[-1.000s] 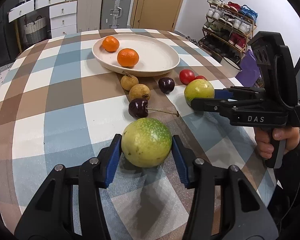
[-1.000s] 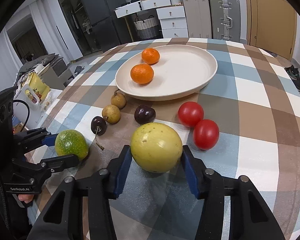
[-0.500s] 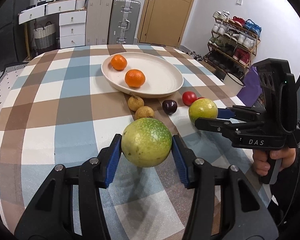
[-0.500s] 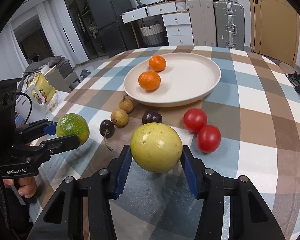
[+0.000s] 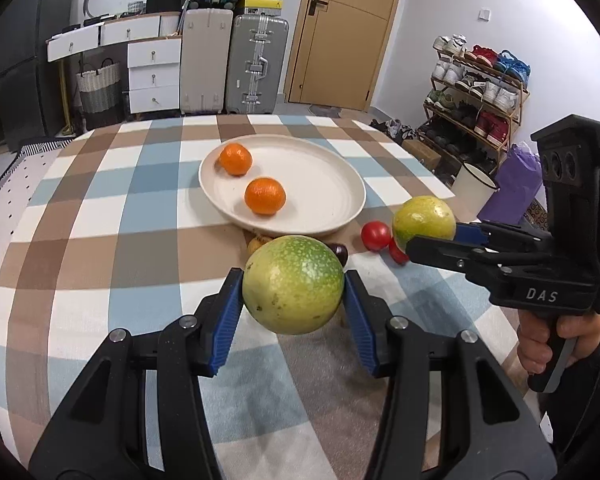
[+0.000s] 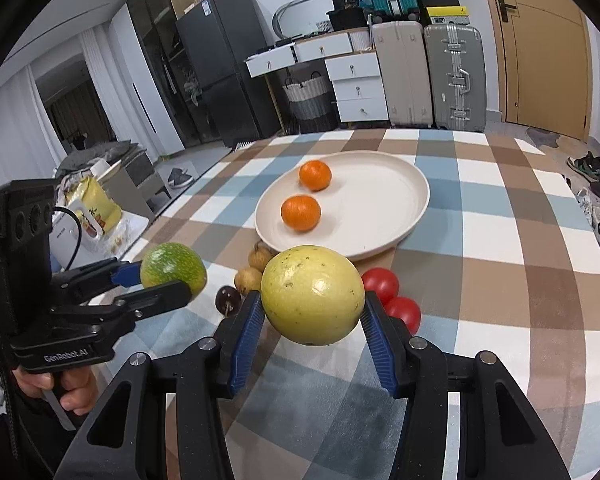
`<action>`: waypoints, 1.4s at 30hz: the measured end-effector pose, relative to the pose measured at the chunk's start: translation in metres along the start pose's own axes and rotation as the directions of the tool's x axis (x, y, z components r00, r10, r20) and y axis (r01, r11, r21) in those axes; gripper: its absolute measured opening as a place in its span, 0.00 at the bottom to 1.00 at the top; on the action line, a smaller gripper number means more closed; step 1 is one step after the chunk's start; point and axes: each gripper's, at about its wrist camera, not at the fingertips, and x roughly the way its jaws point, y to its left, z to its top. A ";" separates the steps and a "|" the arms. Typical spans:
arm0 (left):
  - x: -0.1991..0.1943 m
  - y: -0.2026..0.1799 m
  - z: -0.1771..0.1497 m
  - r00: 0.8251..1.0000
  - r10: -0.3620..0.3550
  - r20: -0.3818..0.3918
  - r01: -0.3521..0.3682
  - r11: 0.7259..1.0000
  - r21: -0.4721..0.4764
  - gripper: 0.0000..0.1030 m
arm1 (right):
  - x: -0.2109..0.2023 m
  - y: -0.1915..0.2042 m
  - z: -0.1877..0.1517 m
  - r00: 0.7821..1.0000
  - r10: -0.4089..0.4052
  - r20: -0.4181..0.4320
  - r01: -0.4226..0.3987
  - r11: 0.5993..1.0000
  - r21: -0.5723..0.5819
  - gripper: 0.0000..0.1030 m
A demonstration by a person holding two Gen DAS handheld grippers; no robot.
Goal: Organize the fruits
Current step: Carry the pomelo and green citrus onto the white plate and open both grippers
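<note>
Left gripper (image 5: 293, 300) is clamped on a green speckled fruit (image 5: 293, 284), held clear above the checked tabletop (image 5: 100, 248). At 12 o'clock from it, the cream plate (image 5: 324, 200) carries two oranges (image 5: 265, 196); at 2 o'clock, the right gripper (image 6: 312, 322) is clamped on a yellow fruit (image 6: 312, 300), also off the tabletop

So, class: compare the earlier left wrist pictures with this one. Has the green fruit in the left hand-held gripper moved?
Yes. The green fruit has risen off the checked tablecloth, toward the plate, clamped in the left hand-held gripper.
</note>
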 end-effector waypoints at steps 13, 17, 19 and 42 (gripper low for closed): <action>0.015 -0.005 0.044 0.998 0.018 0.067 -0.019 1.000 0.011 0.46 | -0.008 -0.006 0.036 1.000 -0.026 0.012 0.026 1.000 0.013 0.49; 0.028 0.002 0.057 0.997 0.021 0.070 -0.021 1.000 0.002 0.46 | -0.001 -0.010 0.041 1.000 -0.024 0.004 0.024 1.000 0.016 0.49; 0.035 0.005 0.064 0.997 0.020 0.069 -0.020 1.000 -0.009 0.46 | 0.004 -0.011 0.044 1.000 -0.027 -0.001 0.027 1.000 0.014 0.49; 0.095 -0.011 0.091 0.999 0.008 0.053 -0.010 0.999 0.046 0.46 | 0.050 -0.043 0.063 0.999 -0.027 -0.047 0.027 1.000 -0.007 0.49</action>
